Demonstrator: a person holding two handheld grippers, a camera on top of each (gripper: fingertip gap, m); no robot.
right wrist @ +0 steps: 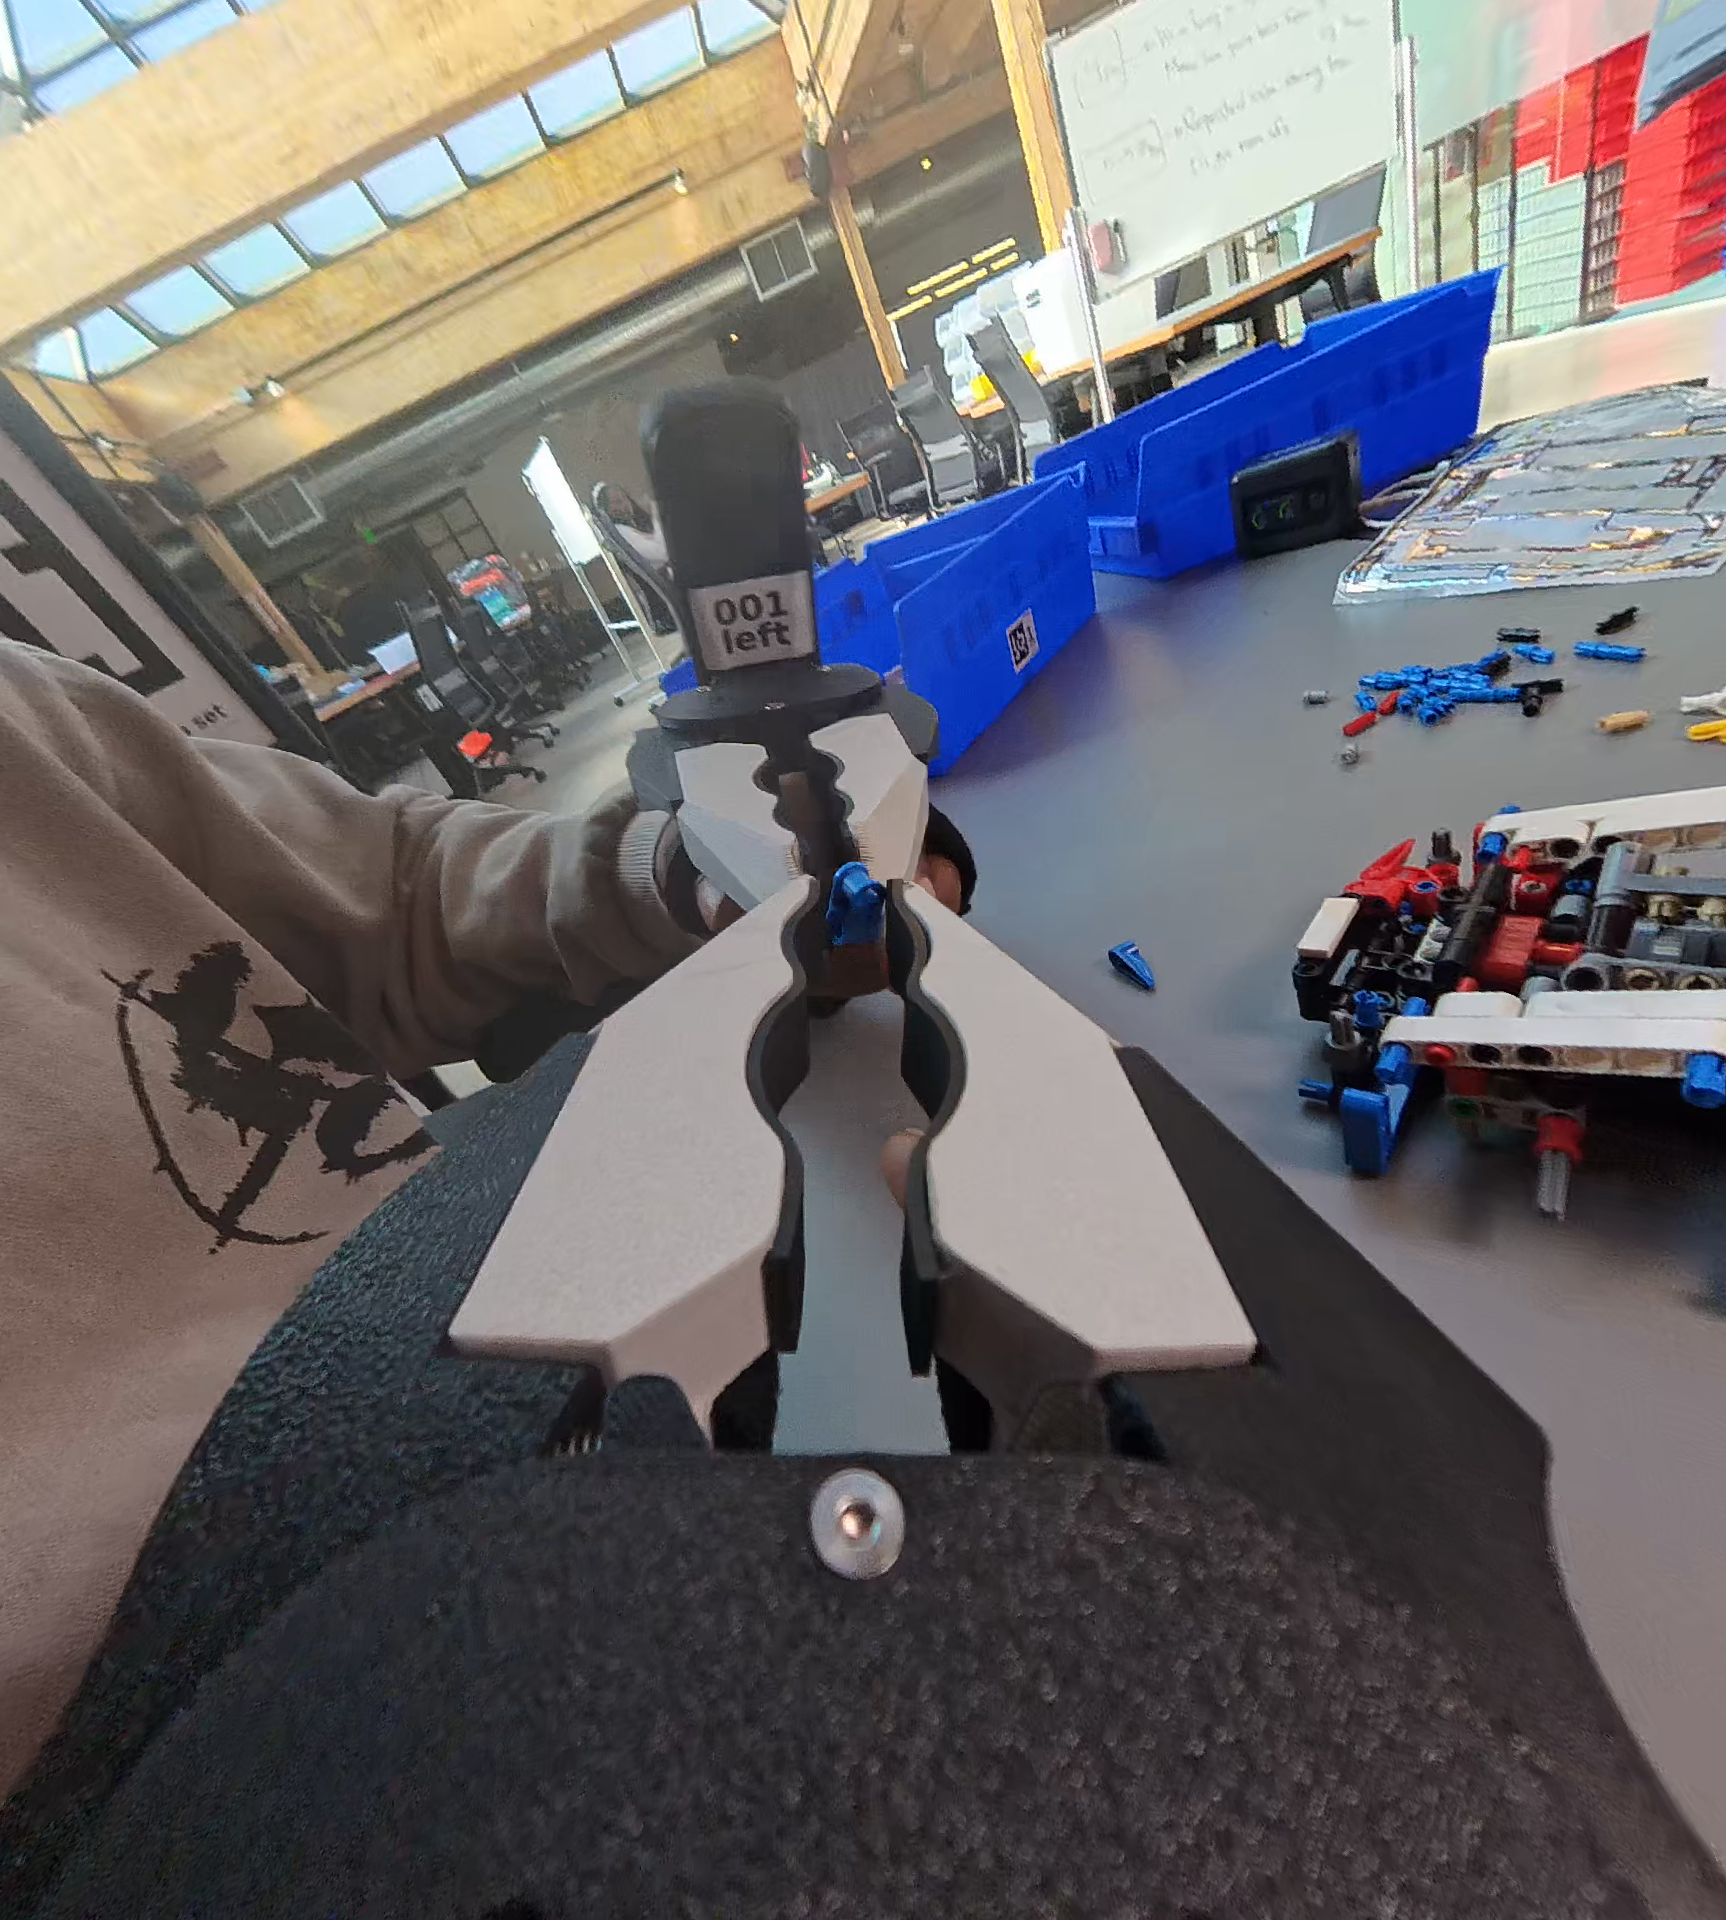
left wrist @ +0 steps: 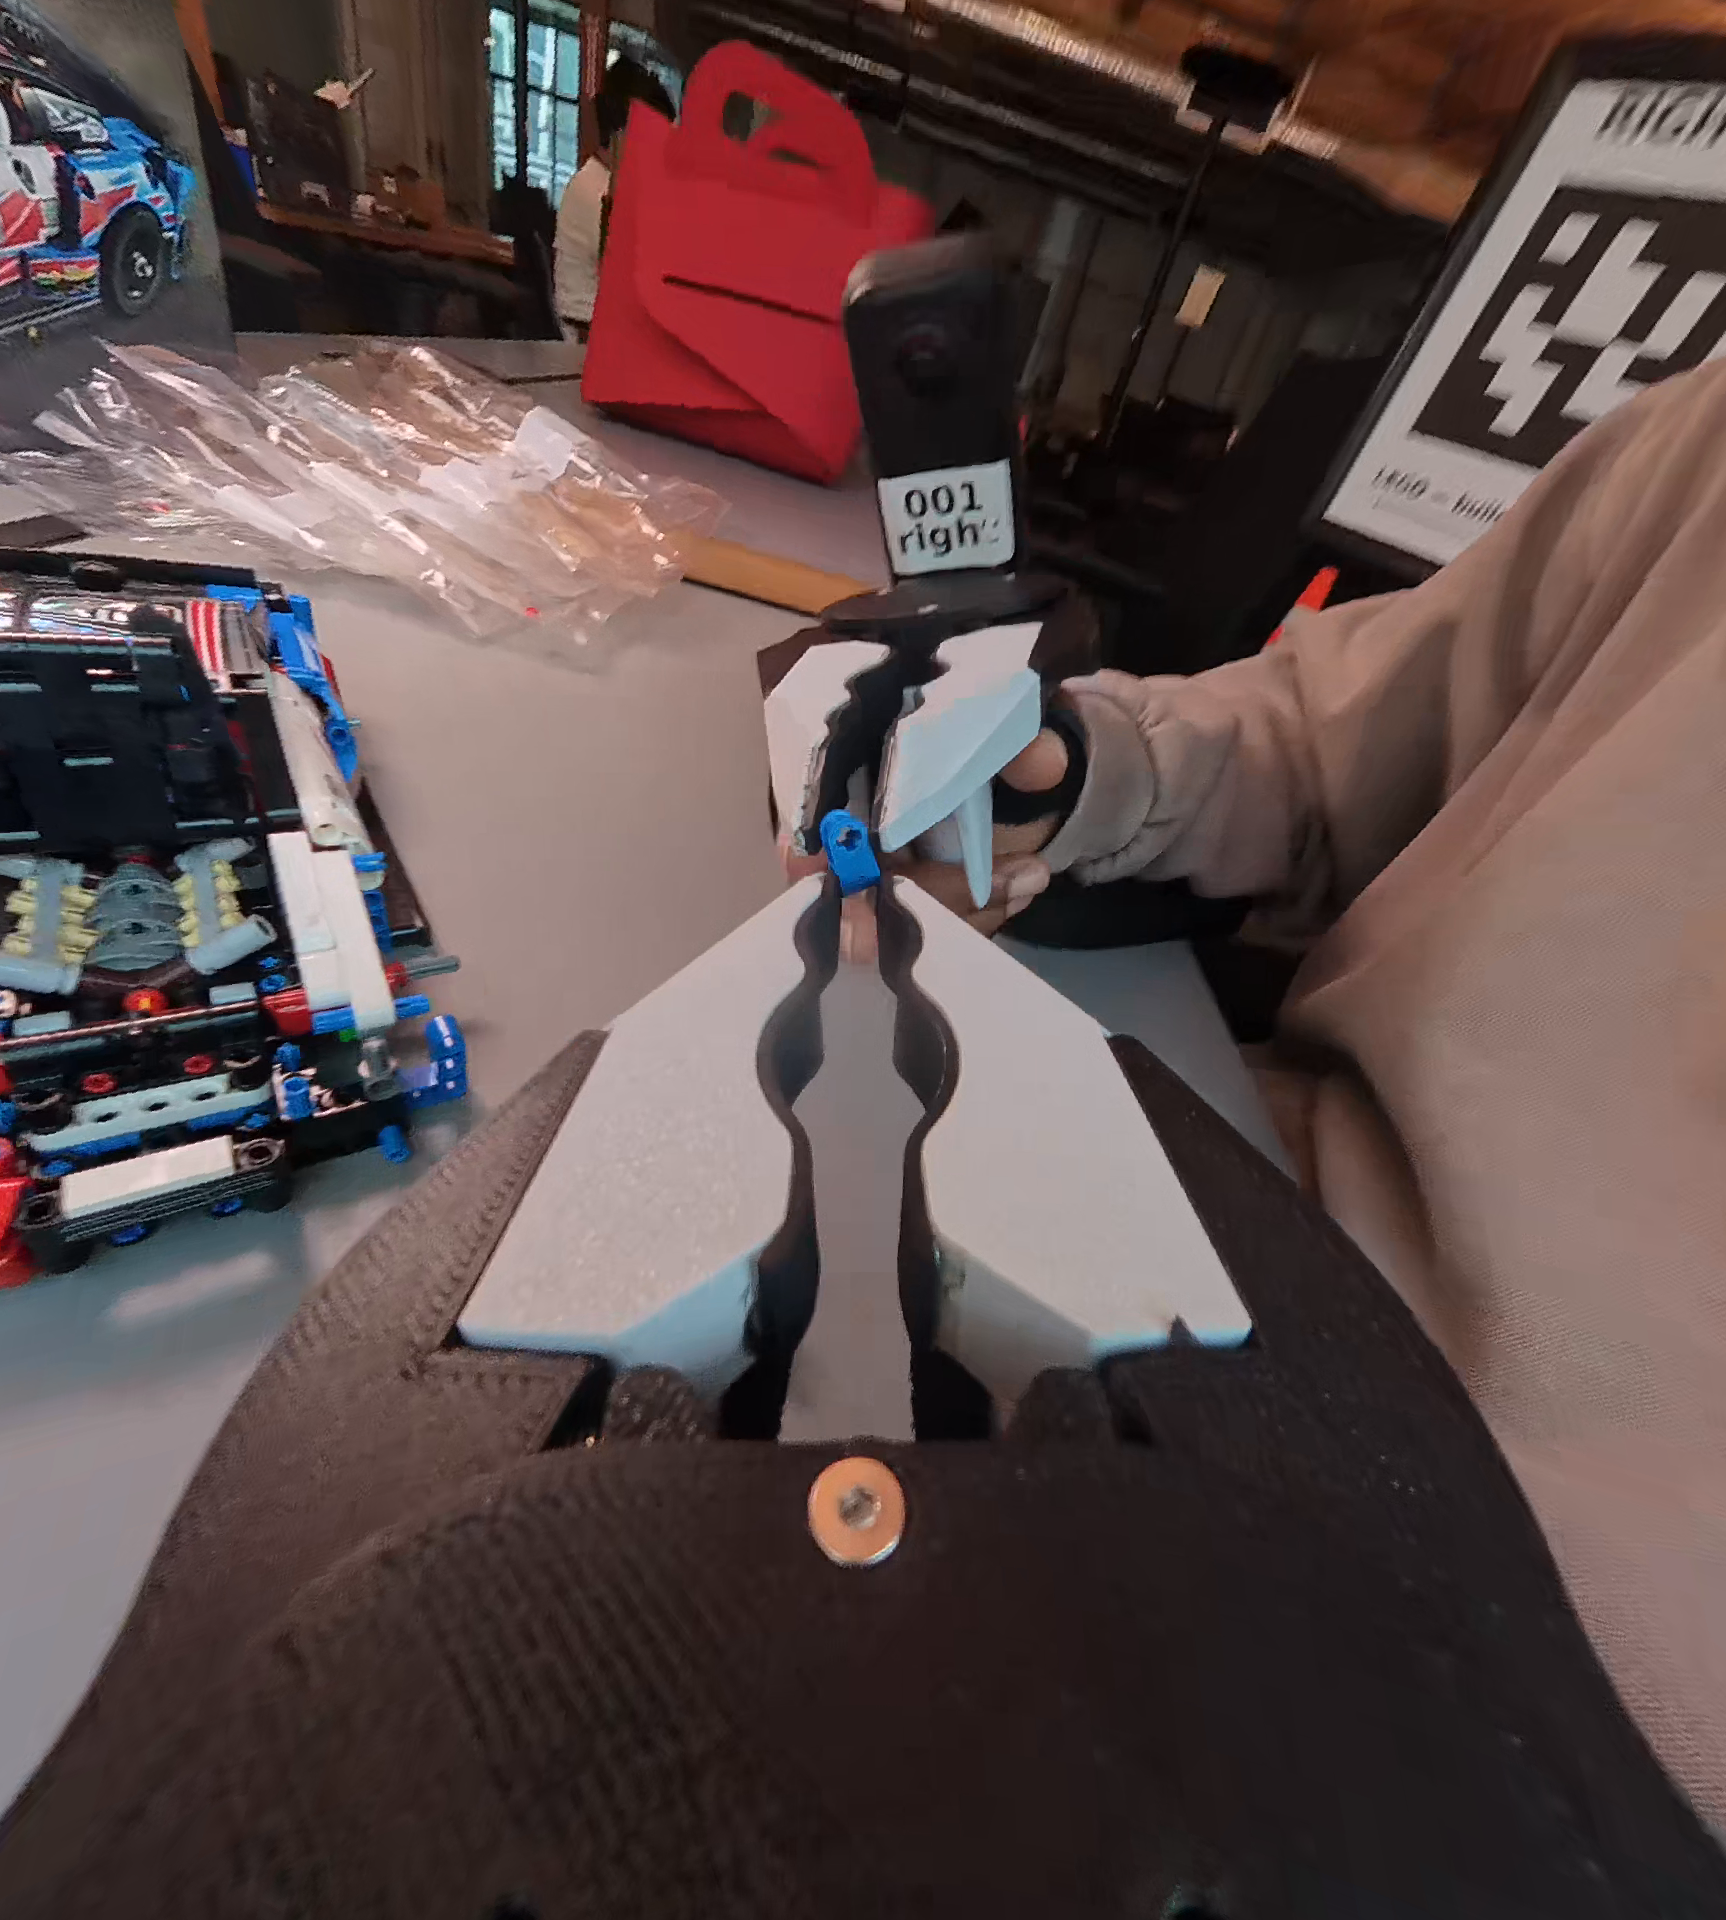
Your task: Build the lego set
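A small blue lego connector (left wrist: 848,850) is held in the air between the two grippers, which meet tip to tip above the grey table. My left gripper (left wrist: 851,896) is nearly closed on its near end. My right gripper (right wrist: 852,902) is closed on it from the other side; the piece also shows between its tips in the right wrist view (right wrist: 854,906). The half-built lego car (left wrist: 142,883) lies on the table to the left of the left gripper, and it also shows in the right wrist view (right wrist: 1565,987). A person's beige sleeves (left wrist: 1461,779) carry both grippers.
Loose blue, black and yellow pieces (right wrist: 1441,686) and one blue piece (right wrist: 1132,964) lie on the table (right wrist: 1202,831). Blue bins (right wrist: 1254,447) and an instruction sheet (right wrist: 1586,488) are behind them. Empty plastic bags (left wrist: 371,488), a red bag (left wrist: 745,281) and a marker board (left wrist: 1607,312) stand at the back. My left and right fingertips are right by each other. The right tips stand about 15 cm off the half-built lego car (left wrist: 142,883).
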